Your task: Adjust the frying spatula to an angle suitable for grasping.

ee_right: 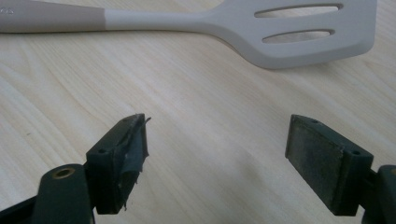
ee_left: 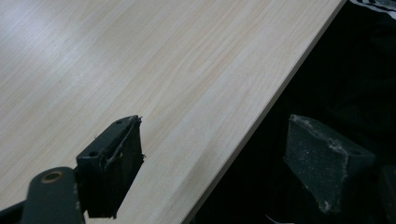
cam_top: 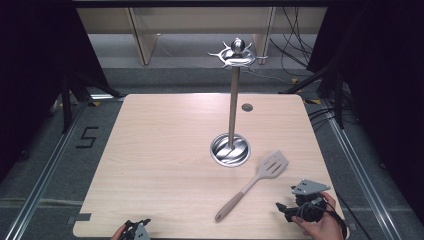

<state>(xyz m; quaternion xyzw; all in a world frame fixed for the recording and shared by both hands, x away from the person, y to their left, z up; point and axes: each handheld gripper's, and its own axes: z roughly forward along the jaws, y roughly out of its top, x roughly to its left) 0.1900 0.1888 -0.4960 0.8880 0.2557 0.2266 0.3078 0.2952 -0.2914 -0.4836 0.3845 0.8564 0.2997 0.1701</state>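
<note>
The right hand-held gripper [cam_top: 281, 209] sits at the near right corner of the bench [cam_top: 165, 150], held in one hand [cam_top: 322, 225] that enters from the bottom edge; its jaws stand wide apart with nothing between them and point left across the bench surface, close above it. In the right gripper view both black jaws frame bare wood, and the spatula [ee_right: 261, 28] lies beyond their tips, apart from them. The spatula [cam_top: 252, 184] is a single piece: a pale grey slotted blade, a pale neck, and a darker taupe handle. It lies flat on the bench, diagonal, blade toward the far right and handle end toward the near edge, just left of the right hand-held gripper and near the round base of the rack. One utensil rack [cam_top: 233, 100] stands upright at the bench centre: a polished round base, a thin vertical post, and a ring of hooks with a ball on top. The left hand-held gripper [cam_top: 136, 231] rests at the near left edge of the bench, held low; in the left gripper view its jaws are likewise wide, empty, and straddle the bench edge. Count: two hand-held grippers, one spatula, one rack.
</note>
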